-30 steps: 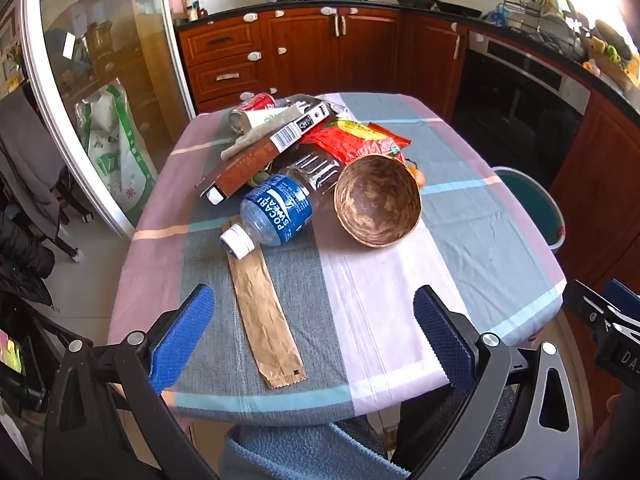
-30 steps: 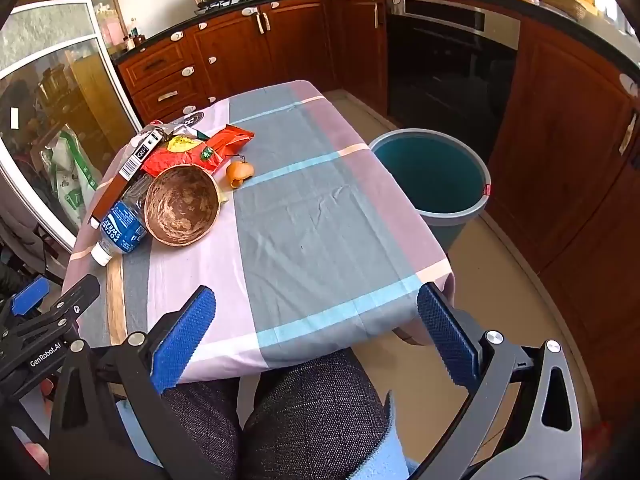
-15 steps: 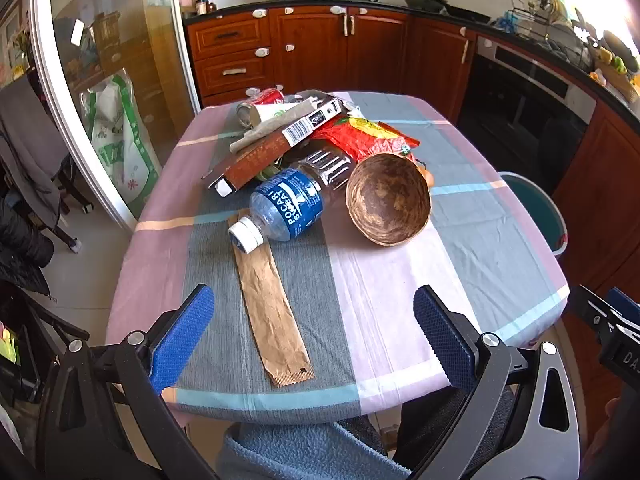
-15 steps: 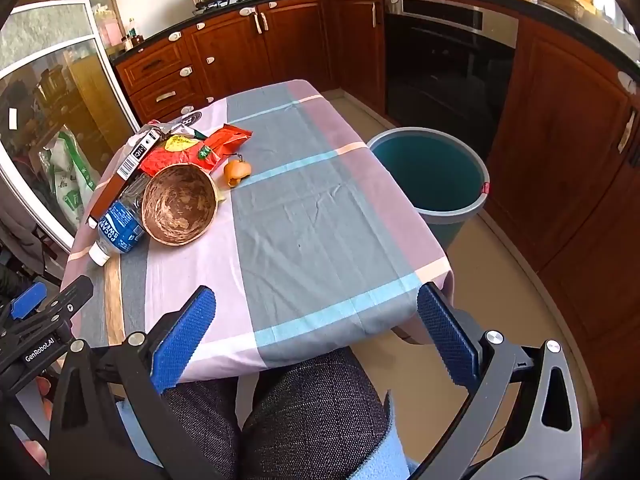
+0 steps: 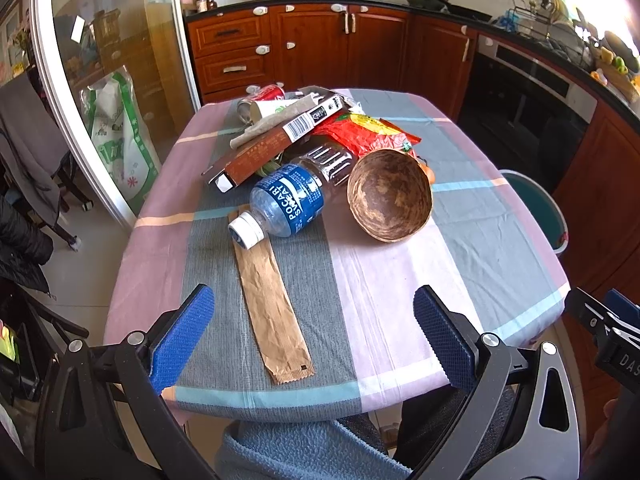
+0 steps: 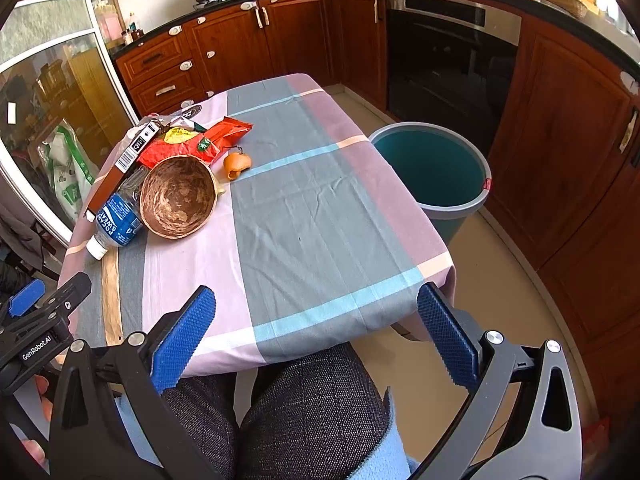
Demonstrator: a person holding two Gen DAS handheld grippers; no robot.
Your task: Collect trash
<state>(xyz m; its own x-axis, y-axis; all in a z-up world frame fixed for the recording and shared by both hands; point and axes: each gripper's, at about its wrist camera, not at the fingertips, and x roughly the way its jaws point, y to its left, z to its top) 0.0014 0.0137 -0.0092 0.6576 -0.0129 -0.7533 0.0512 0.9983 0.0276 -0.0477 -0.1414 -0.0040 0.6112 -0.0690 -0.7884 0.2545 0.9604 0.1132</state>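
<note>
While above table [image 5: 400, 280] edge | left gripper [image 5: 316, 336] fingers wide apart, empty | right gripper [image 6: 316, 336] likewise

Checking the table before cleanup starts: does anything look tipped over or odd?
Yes. The brown bowl is tipped on its side, leaning against the heap of trash. The plastic bottle beside it lies flat on the tablecloth.

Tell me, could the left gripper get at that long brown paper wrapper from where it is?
Probably yes. The left gripper is open and empty, and the brown paper wrapper lies flat just ahead; only its far end sits under the bottle.
</note>
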